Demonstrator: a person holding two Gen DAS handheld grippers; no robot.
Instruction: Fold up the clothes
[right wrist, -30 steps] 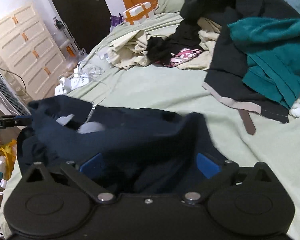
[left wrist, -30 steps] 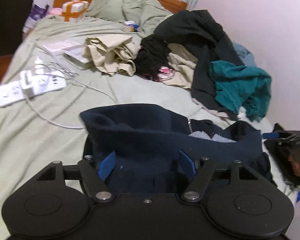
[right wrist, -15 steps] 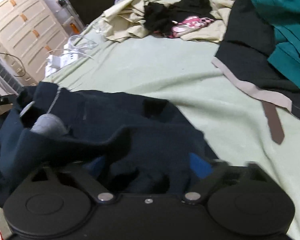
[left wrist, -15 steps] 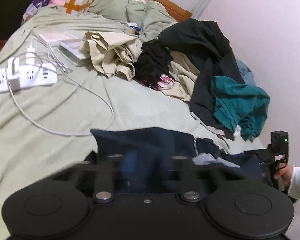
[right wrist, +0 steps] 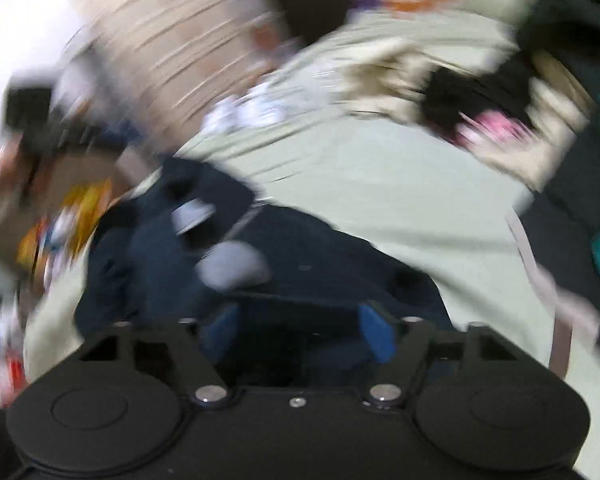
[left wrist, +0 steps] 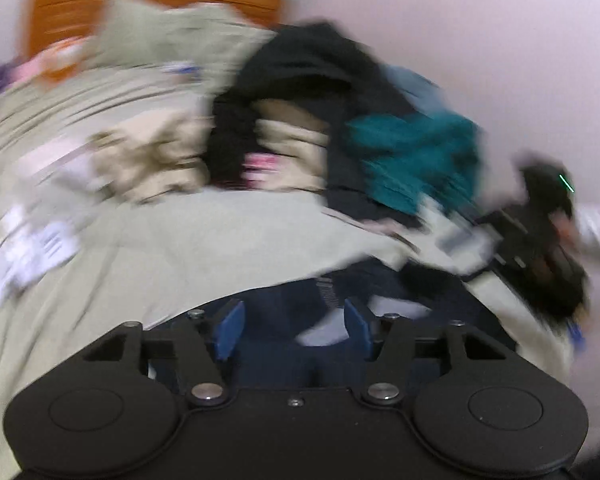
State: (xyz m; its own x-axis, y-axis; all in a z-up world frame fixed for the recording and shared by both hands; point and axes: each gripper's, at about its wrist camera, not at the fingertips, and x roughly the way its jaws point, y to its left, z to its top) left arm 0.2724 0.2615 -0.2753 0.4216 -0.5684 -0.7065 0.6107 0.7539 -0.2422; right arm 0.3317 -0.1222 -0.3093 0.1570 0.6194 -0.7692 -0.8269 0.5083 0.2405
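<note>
both views are smeared by motion blur. the garment (left wrist: 296, 344) is dark navy, thick and soft-looking, bunched in loose folds at the near edge of the bed (left wrist: 220, 240), just in front of both grippers. a metal zip (right wrist: 242, 222) runs down its front, and pale grey lining (right wrist: 232, 268) shows in two patches where the cloth falls open. in the right wrist view it spreads from the gripper out to the left, toward the bed's edge.

the left gripper (left wrist: 294, 326) has its blue pads (left wrist: 230, 328) apart, with navy cloth lying between them; its jaws have just been opening, and the pads do not seem to press on the cloth. the right gripper (right wrist: 296, 334) also stands with pads (right wrist: 376, 336) spread and navy cloth in the gap, its jaws having just been opening too; no clamp on the fabric shows.

farther up the bed lies a heap (left wrist: 308, 80) of black, beige and teal clothes, well apart from the garment. at the right of the left wrist view a white sleeve (left wrist: 598, 228) shows.
</note>
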